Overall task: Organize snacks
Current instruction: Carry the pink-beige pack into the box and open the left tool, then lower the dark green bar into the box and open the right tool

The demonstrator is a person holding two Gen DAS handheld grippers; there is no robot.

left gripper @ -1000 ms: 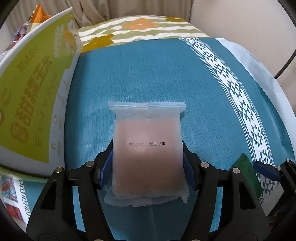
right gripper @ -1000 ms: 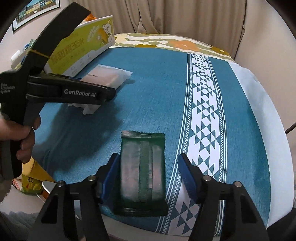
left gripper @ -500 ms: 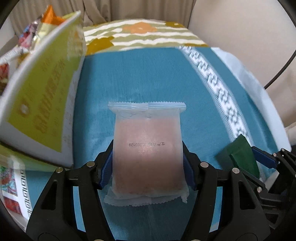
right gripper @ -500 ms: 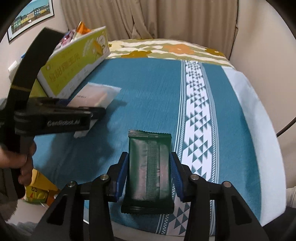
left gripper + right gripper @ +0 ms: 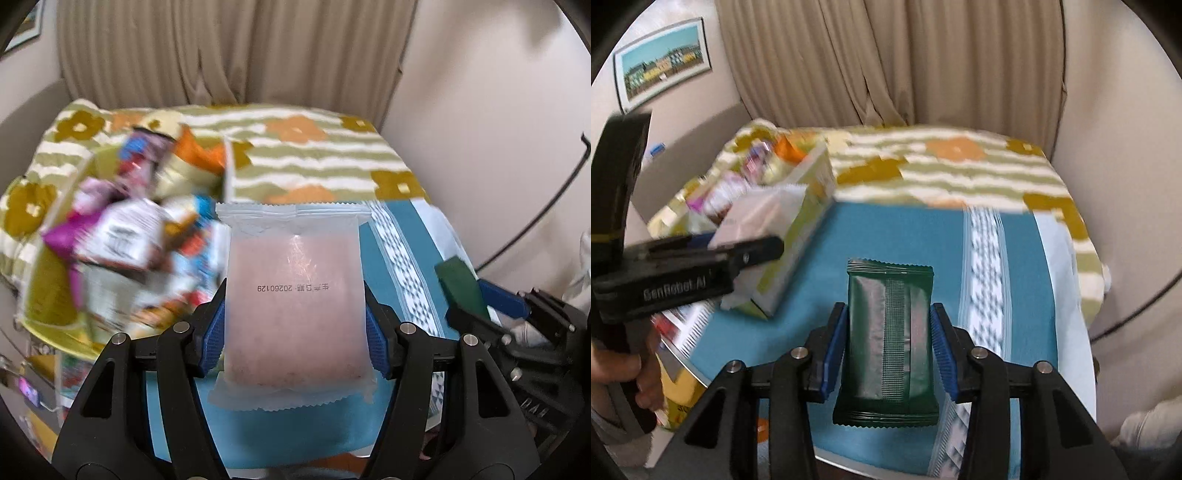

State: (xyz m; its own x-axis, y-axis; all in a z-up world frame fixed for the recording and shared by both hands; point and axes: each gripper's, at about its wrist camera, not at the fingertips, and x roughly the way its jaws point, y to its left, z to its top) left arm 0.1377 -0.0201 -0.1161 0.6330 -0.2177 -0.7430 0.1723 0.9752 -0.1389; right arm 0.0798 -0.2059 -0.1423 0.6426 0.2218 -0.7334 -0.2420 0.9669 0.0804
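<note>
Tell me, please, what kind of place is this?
Probably a room in a home: beige curtains hang behind, a framed picture is on the wall, and a patterned tablecloth covers the table.

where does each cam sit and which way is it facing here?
Left wrist: on the left tongs, looking forward and down past the pink packet at the snack box.
Right wrist: on the right tongs, gripping the green packet; a hand shows at left.
Shared: blue tablecloth, snack box, curtain, each other's tongs.
</note>
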